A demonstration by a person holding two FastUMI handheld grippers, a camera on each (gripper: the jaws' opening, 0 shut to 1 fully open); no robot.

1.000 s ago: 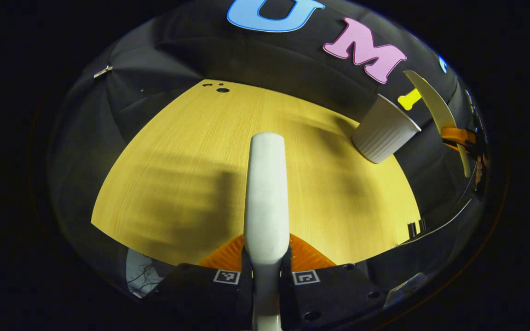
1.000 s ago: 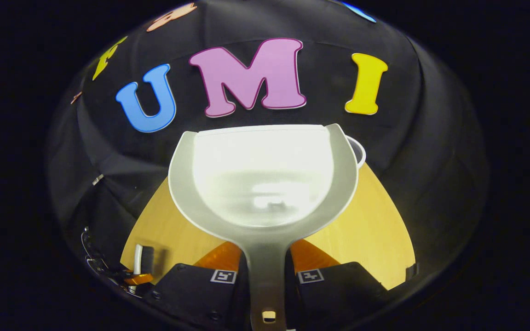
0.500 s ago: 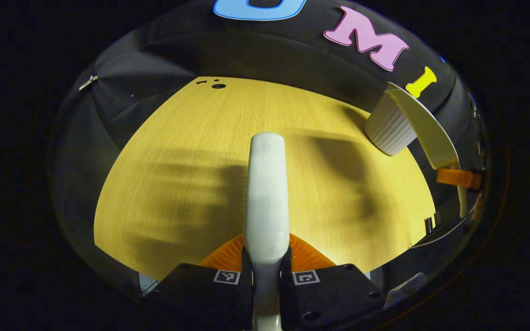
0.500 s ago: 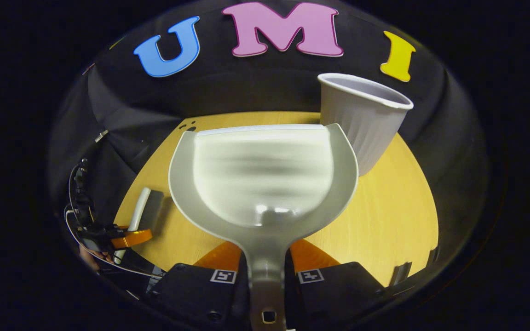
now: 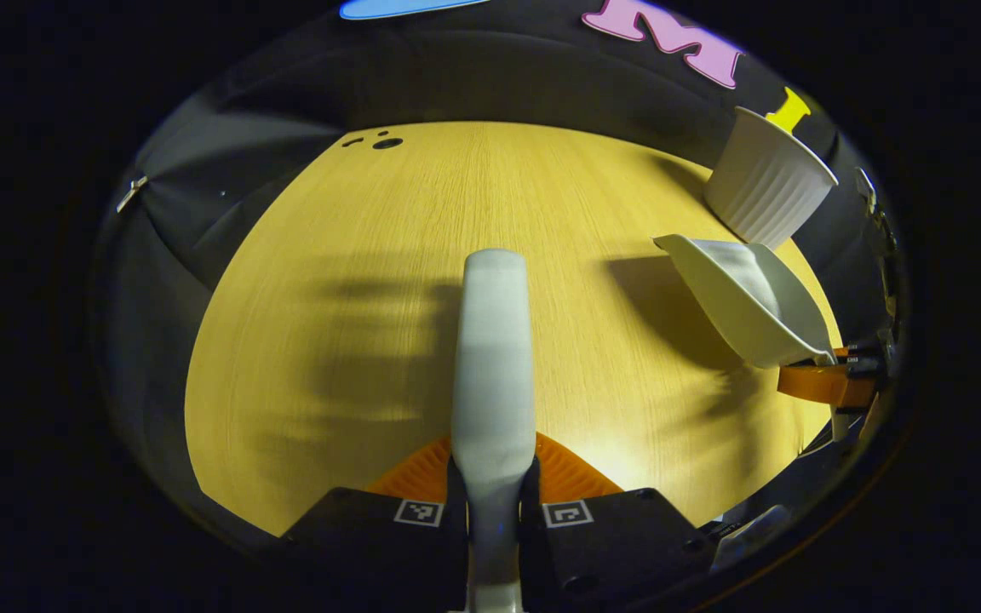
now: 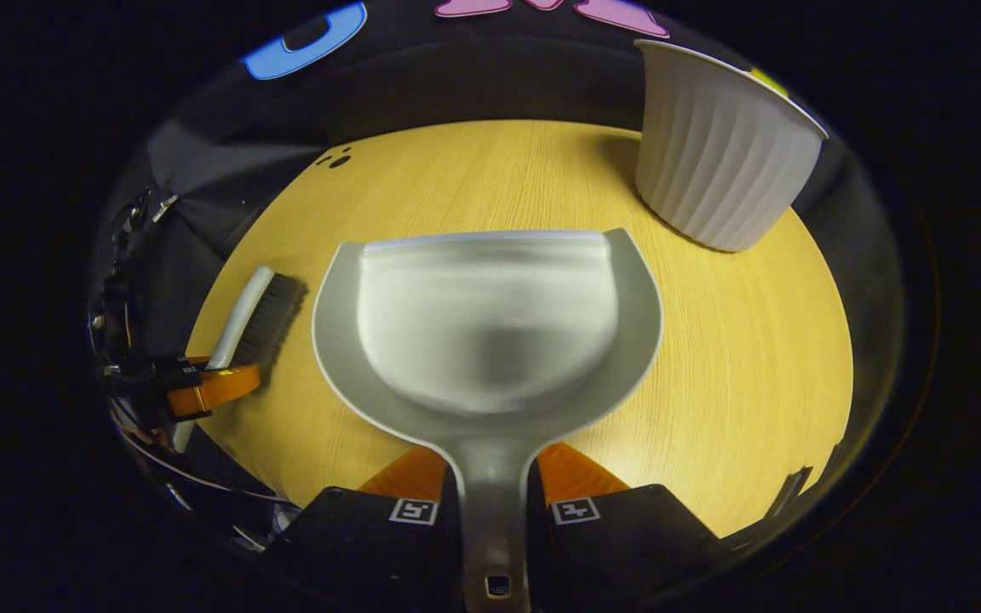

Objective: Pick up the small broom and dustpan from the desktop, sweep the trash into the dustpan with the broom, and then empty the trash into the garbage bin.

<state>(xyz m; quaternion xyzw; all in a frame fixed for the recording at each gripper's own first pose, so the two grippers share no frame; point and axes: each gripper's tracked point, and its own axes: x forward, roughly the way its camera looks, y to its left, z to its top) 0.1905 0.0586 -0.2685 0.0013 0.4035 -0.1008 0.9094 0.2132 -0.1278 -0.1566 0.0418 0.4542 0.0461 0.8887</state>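
Note:
In the left gripper view my left gripper (image 5: pixel 493 477) is shut on the white handle of the small broom (image 5: pixel 491 358), which points forward over the wooden desktop (image 5: pixel 346 281). In the right gripper view the same broom (image 6: pixel 252 315) shows at the left with dark bristles, held by the left gripper (image 6: pixel 201 387). My right gripper (image 6: pixel 490 485) is shut on the handle of the grey-white dustpan (image 6: pixel 486 332), whose pan looks bare inside. The dustpan (image 5: pixel 746 306) hangs low over the desktop at the right of the left gripper view. The white ribbed garbage bin (image 6: pixel 716 153) stands at the back right.
The garbage bin (image 5: pixel 767 183) sits near the desktop's far right edge in the left gripper view. Small dark holes (image 5: pixel 384 142) mark the desktop's far left corner. Black cloth walls close in behind and beside the desktop (image 6: pixel 737 358).
Both grippers have tilted down toward the desktop. The dustpan has come down and away from the garbage bin, and the broom has moved lower with it.

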